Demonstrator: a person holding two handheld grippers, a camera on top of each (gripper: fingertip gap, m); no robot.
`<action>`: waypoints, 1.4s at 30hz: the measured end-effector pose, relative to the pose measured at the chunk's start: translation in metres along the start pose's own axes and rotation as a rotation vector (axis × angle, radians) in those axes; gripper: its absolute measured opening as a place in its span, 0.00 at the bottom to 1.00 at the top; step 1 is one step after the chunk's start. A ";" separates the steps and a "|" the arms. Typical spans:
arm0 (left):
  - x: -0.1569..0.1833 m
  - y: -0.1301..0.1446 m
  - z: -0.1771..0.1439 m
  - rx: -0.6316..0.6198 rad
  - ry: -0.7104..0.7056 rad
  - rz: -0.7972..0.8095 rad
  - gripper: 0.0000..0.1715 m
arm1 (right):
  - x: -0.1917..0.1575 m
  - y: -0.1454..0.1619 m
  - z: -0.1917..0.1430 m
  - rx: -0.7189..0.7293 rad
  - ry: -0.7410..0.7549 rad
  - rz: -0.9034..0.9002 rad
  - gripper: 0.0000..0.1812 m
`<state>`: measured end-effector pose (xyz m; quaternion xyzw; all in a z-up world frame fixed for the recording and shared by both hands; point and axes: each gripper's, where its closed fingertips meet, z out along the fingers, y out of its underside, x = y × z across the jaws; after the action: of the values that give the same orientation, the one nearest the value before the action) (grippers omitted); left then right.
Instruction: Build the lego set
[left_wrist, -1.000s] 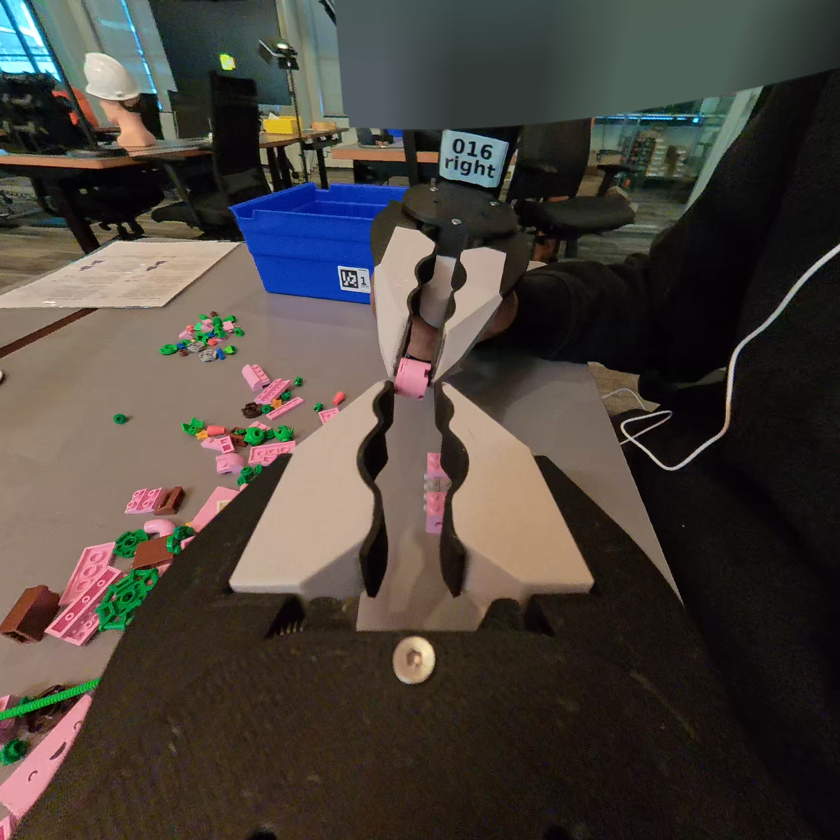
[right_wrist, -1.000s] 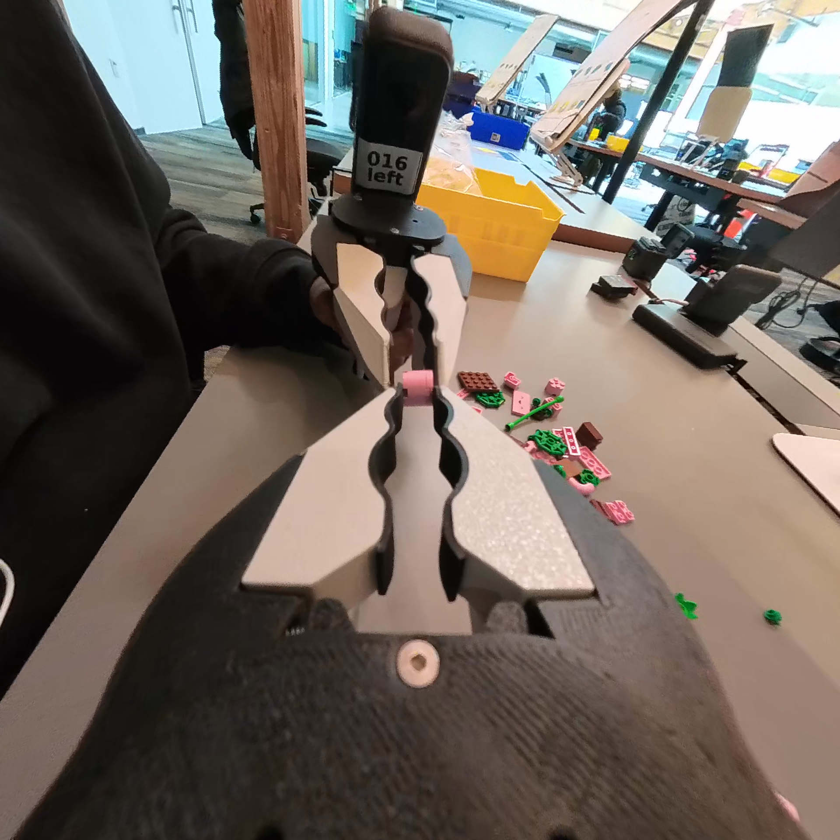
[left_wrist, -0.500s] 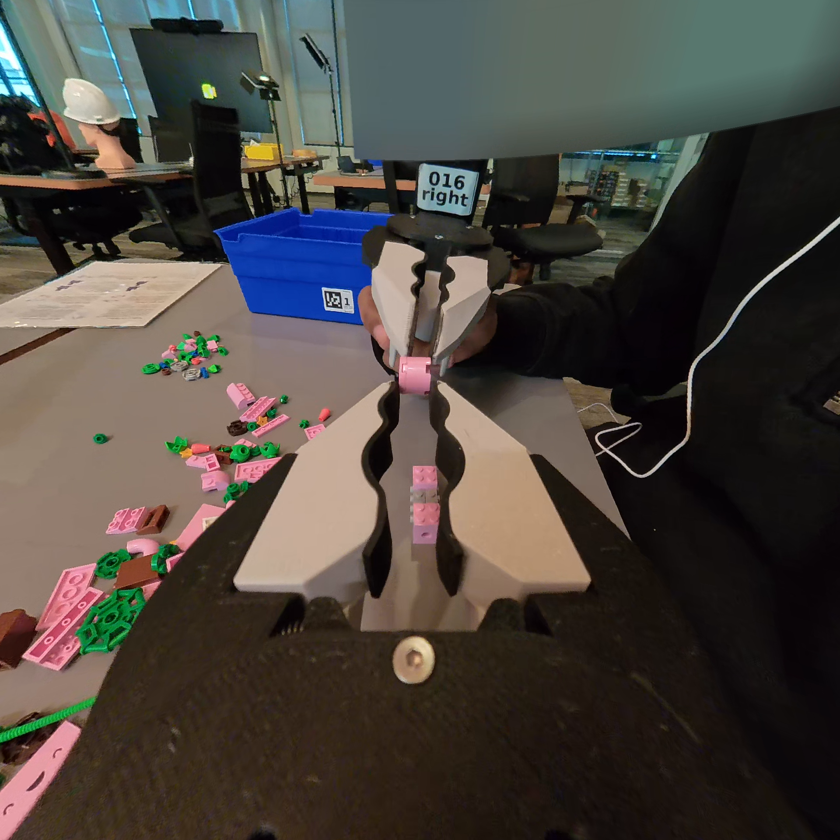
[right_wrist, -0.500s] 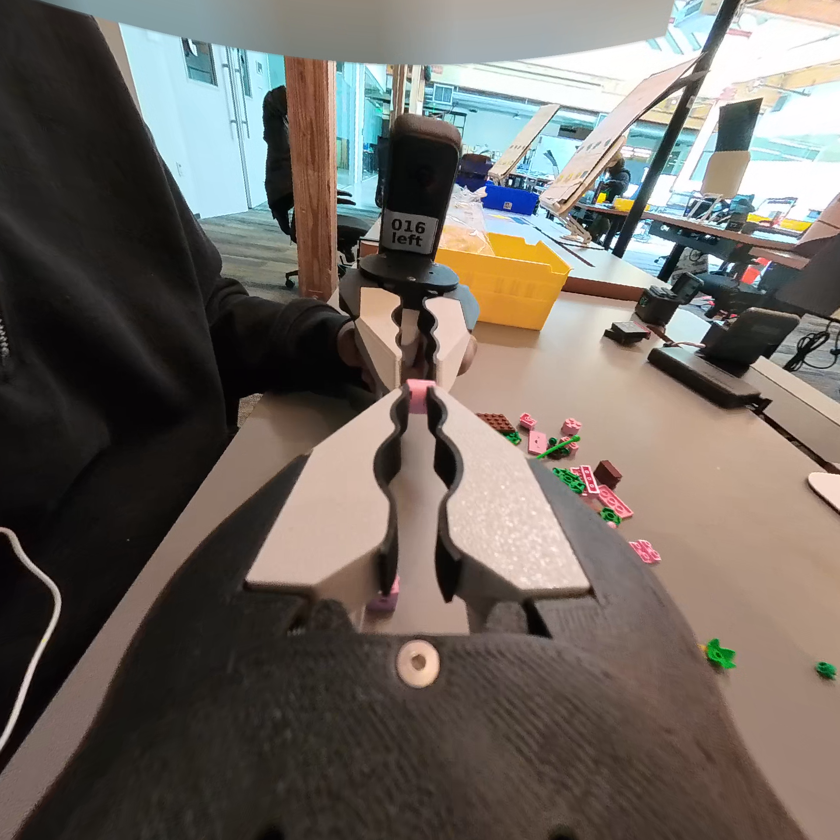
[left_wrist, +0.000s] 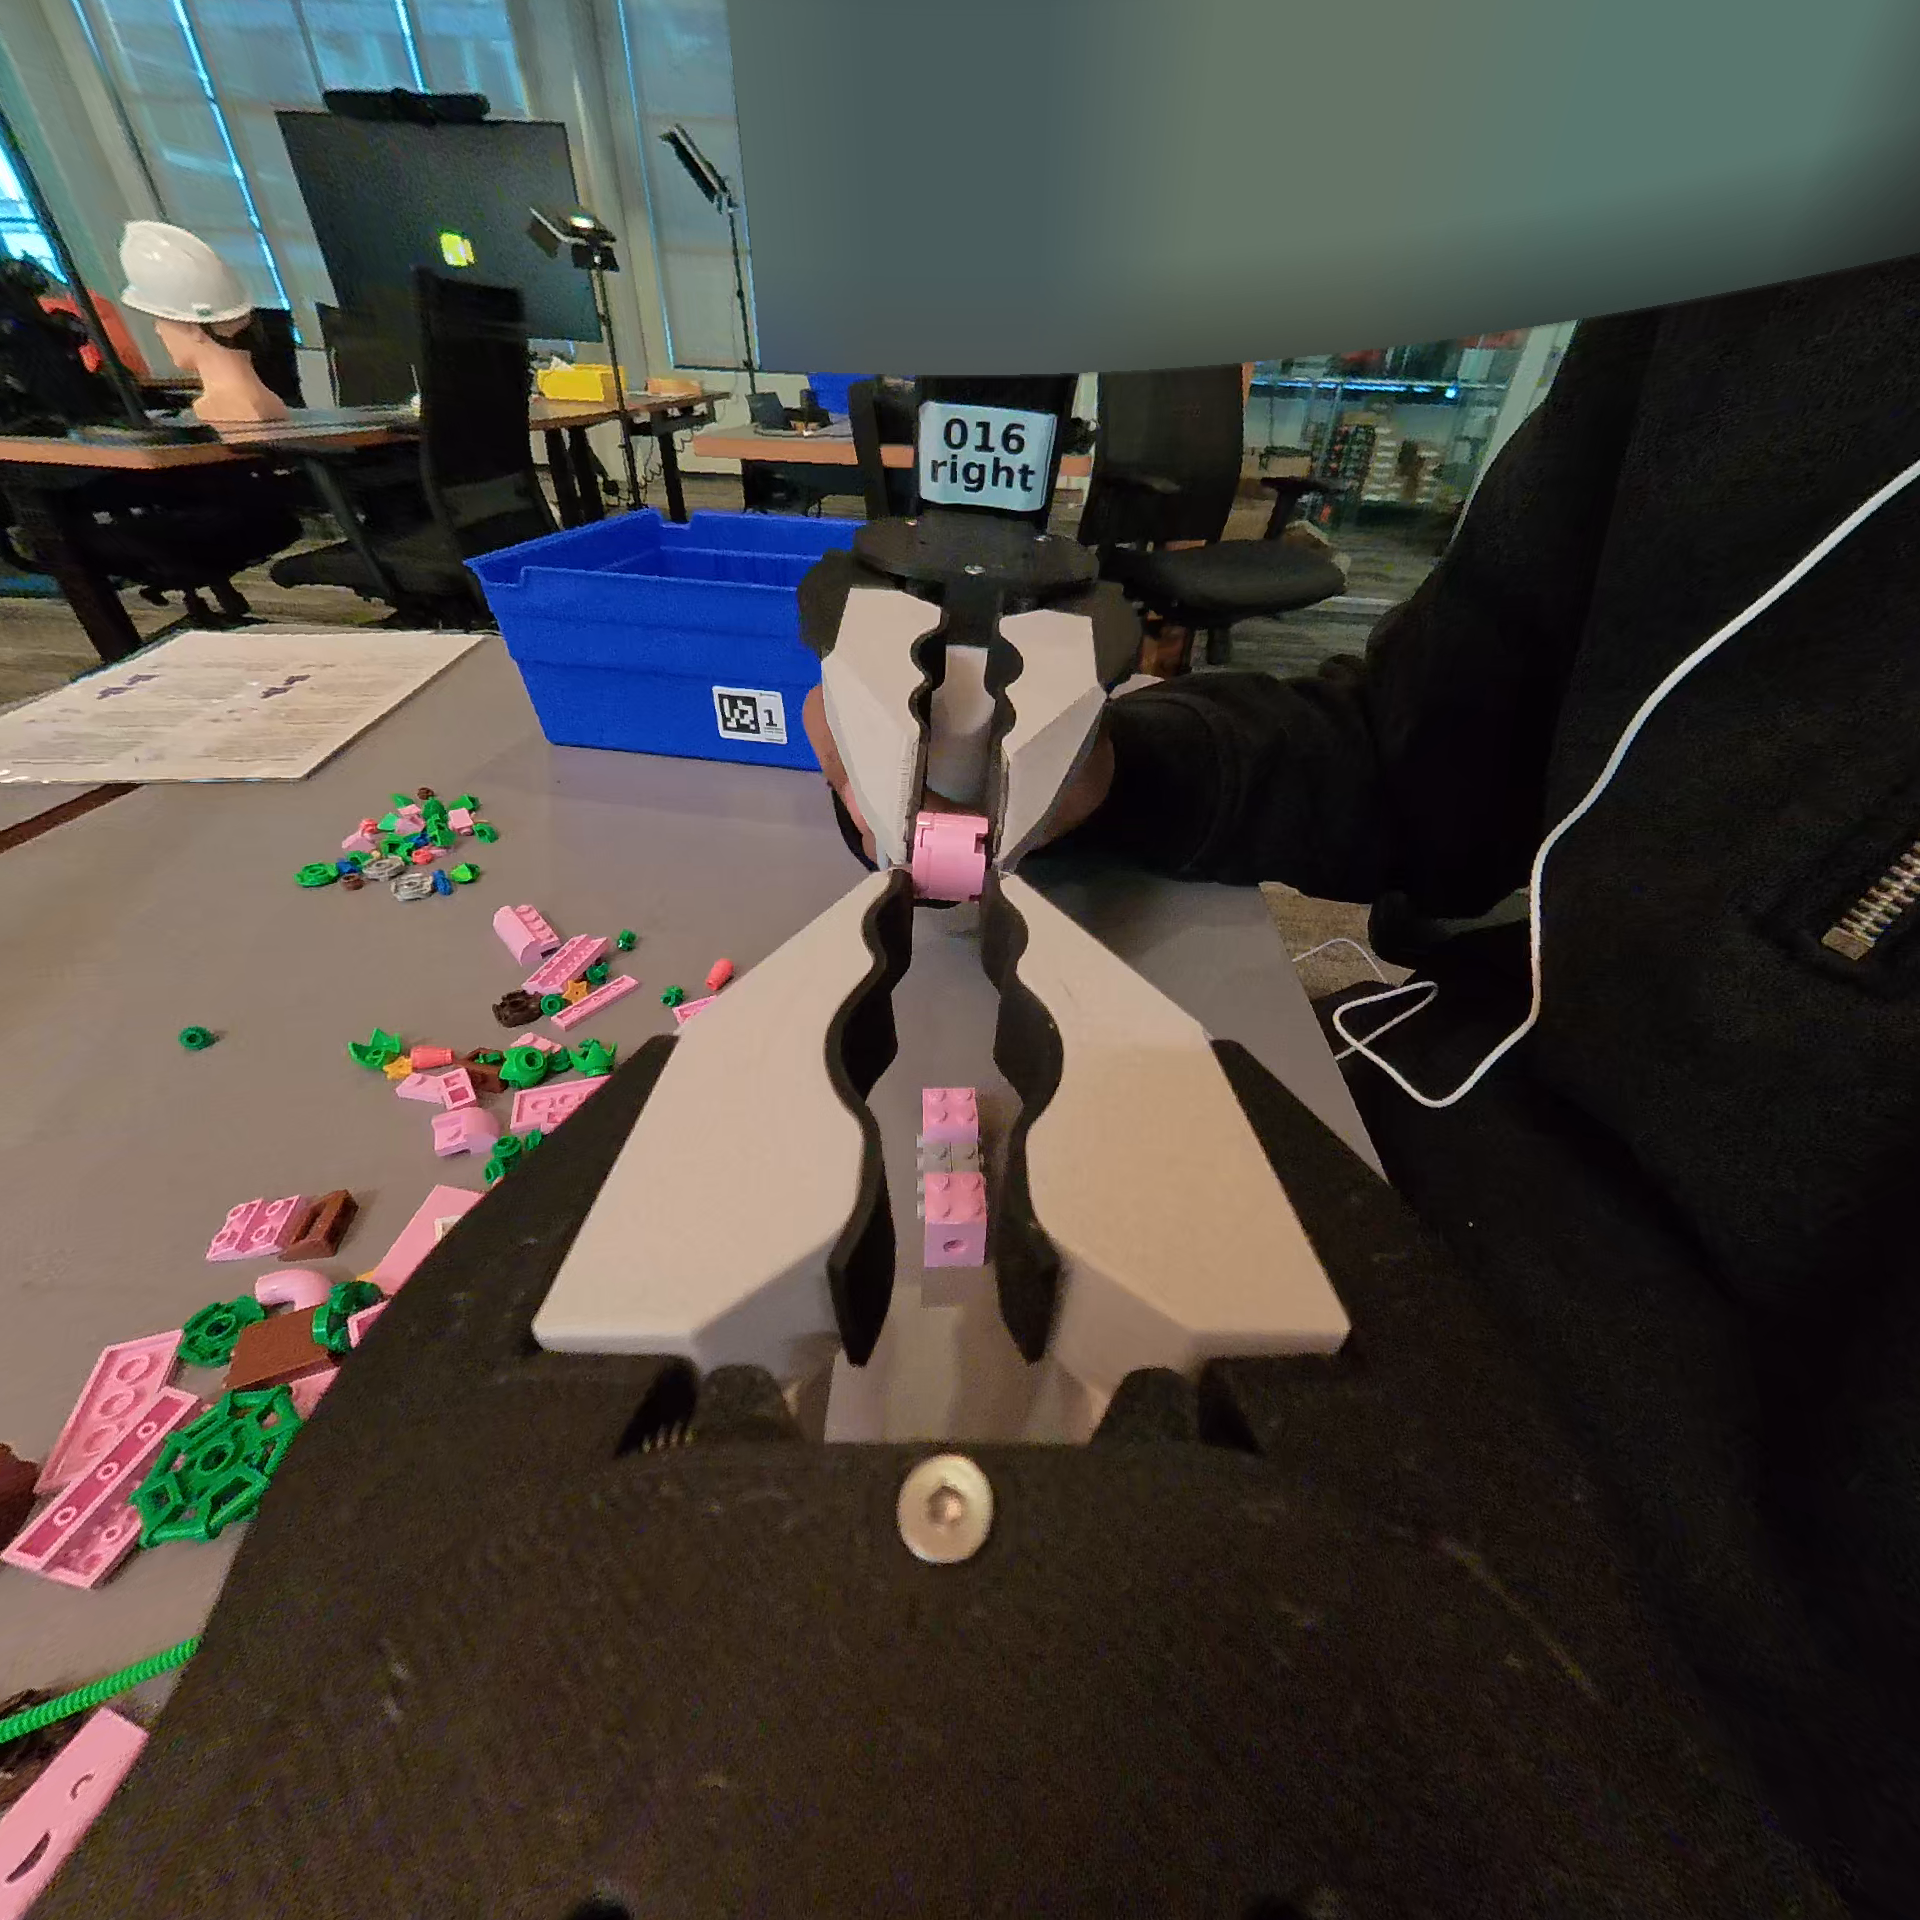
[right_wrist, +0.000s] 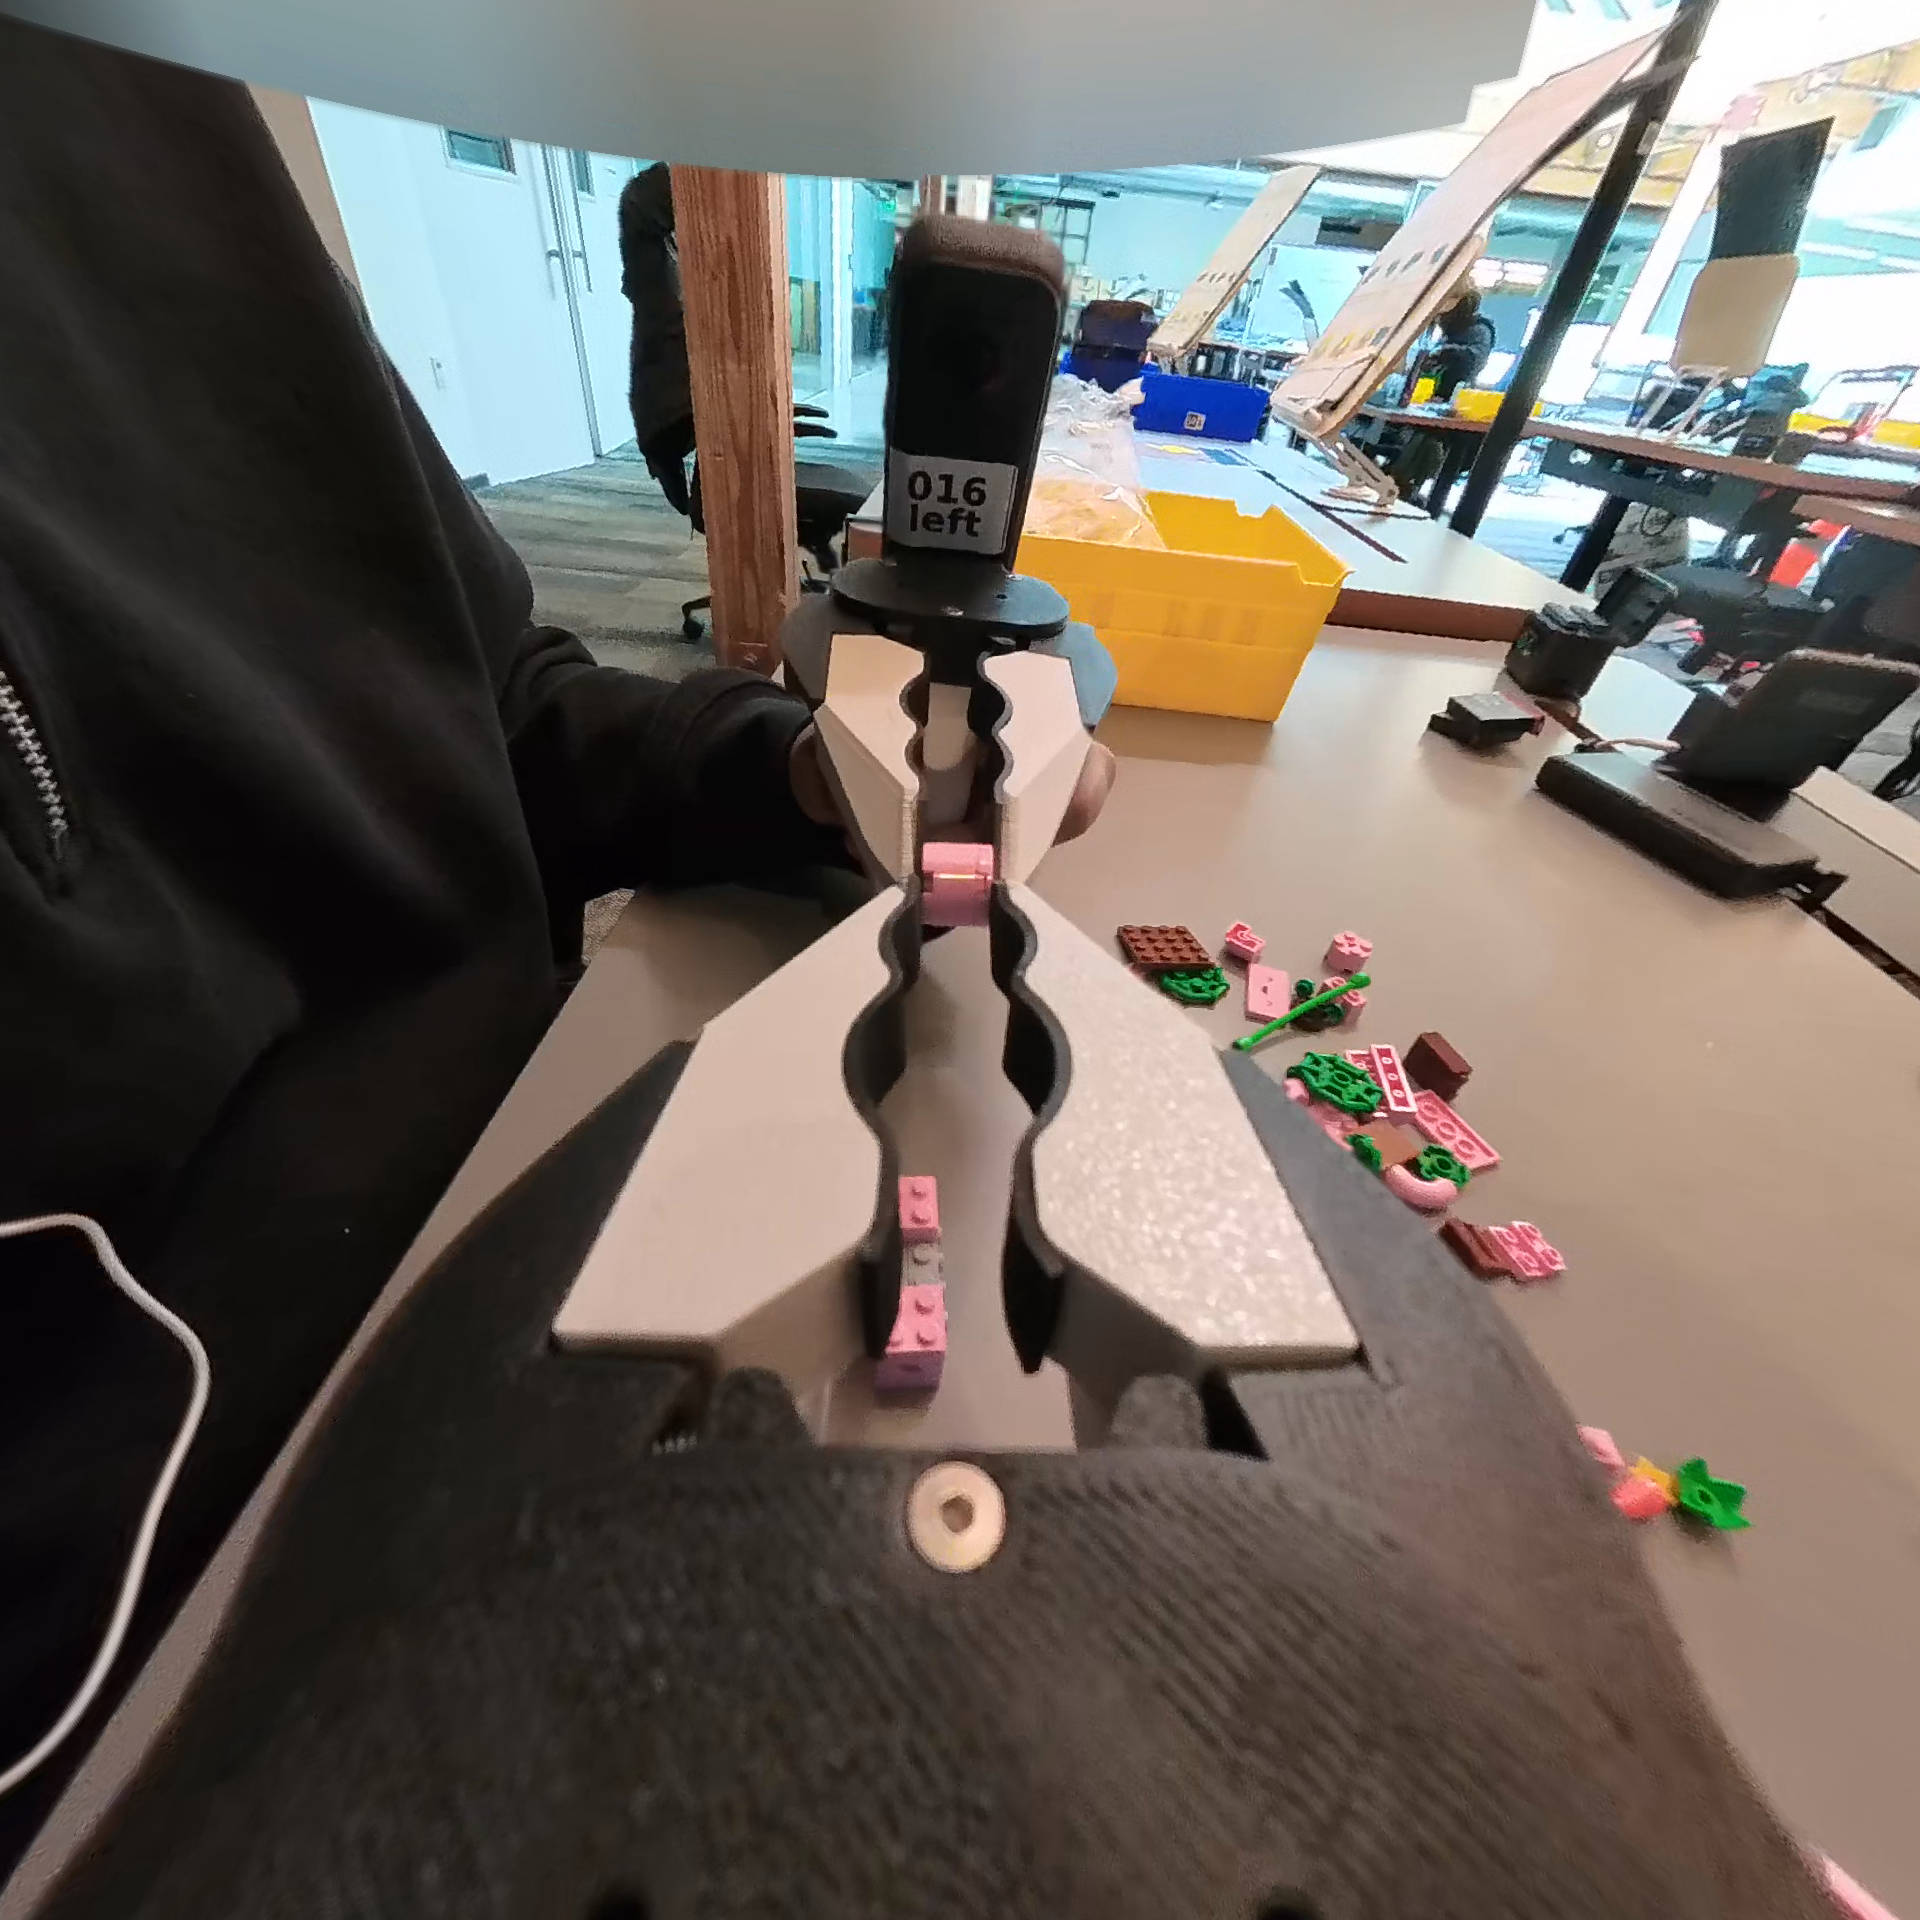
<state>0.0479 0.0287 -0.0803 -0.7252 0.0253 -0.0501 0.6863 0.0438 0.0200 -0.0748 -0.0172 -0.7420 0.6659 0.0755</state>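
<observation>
My two grippers meet tip to tip above the grey table (left_wrist: 644, 894). A small pink lego piece (left_wrist: 948, 854) sits between them. My right gripper (left_wrist: 951, 831) faces me in the left wrist view and is shut on the far end of the piece. My left gripper (left_wrist: 942, 896) has its tips closed on the near end. In the right wrist view the same pink piece (right_wrist: 954, 883) spans my right gripper (right_wrist: 954, 916) and my left gripper (right_wrist: 956, 847). A short pink-grey-pink brick strip (left_wrist: 951, 1174) lies on the table below; it also shows in the right wrist view (right_wrist: 916, 1288).
Loose pink, green and brown pieces (left_wrist: 499, 1081) are scattered left of the grippers, also in the right wrist view (right_wrist: 1382, 1091). A blue bin (left_wrist: 644, 634) and a paper sheet (left_wrist: 208, 696) stand behind. A yellow bin (right_wrist: 1195, 613) and black devices (right_wrist: 1683, 821) sit farther off. A person in black is close by. Only a small space, under 4 cm, lies between the two pairs of fingers.
My left gripper's tips have narrowed onto the pink piece that the right gripper holds. Both views have shifted, and the brick strip on the table has come into the right wrist view.
</observation>
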 end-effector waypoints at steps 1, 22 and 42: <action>0.000 0.000 -0.001 0.002 0.001 -0.005 0.07 | 0.000 0.000 0.000 -0.010 0.010 -0.008 0.06; -0.017 -0.001 -0.007 0.050 0.051 -0.299 0.07 | 0.014 -0.007 -0.005 0.058 0.102 -0.039 0.21; 0.016 -0.021 -0.017 0.162 0.600 -0.843 0.07 | -0.007 -0.018 0.008 0.145 0.057 -0.086 0.18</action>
<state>0.0616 0.0113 -0.0581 -0.5705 -0.0775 -0.5294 0.6231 0.0510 0.0093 -0.0588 0.0010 -0.6896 0.7131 0.1262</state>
